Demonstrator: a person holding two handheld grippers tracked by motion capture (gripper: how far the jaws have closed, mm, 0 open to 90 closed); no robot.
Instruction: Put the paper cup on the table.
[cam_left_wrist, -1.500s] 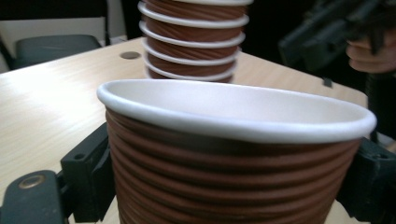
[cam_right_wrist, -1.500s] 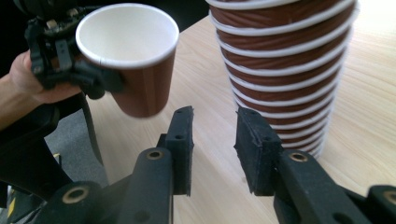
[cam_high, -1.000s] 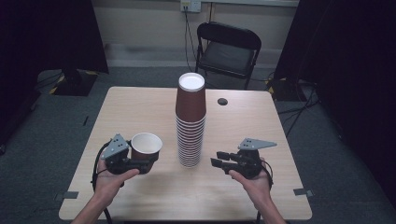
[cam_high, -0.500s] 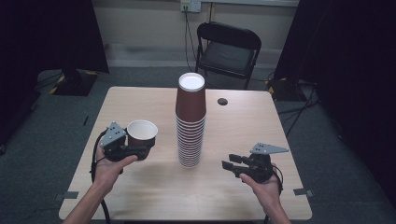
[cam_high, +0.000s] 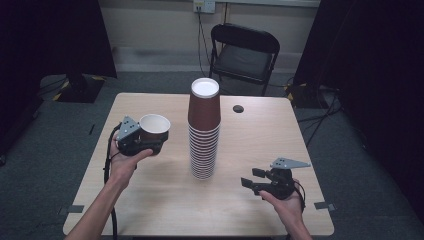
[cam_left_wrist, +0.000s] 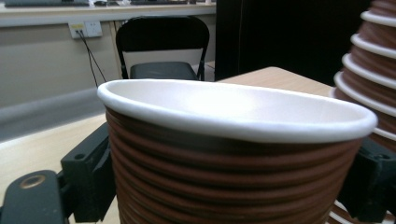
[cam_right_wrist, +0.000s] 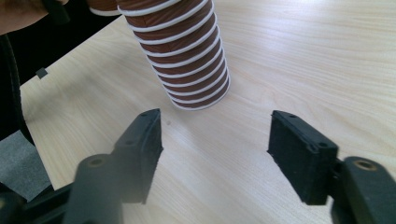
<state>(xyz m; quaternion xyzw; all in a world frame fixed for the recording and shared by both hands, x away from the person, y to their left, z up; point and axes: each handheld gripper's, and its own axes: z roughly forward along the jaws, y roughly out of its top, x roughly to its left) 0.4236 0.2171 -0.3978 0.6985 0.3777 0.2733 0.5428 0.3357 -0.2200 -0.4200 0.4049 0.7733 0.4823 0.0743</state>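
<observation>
While the left gripper (cam_high: 150, 145) clamped a single ribbed brown paper cup (cam_high: 154, 127) by its wall, upright and mouth up, at the left of the wooden table (cam_high: 260, 130), the item stood recorded as removed from stock and not yet set down. Tall stack of nested cups (cam_high: 203, 130): standing at the table's centre, inverted, white base uppermost, rims ringed down its side; well apart from the held cup, to that cup's right. Right gripper (cam_high: 257, 179): low at the near right of the table, jaws having just been opening, now wide apart with nothing between them, bare tabletop visible through the gap in the right gripper view, stack foot (cam_right_wrist: 198, 88) beyond. Progress, judged: one cup separated; placing it on the table remained, and many cups were left in the stack to be drawn off. Small dark round object (cam_high: 238, 108): far side of table, unidentified. Black folding chair (cam_high: 243, 57): beyond the far edge.
</observation>
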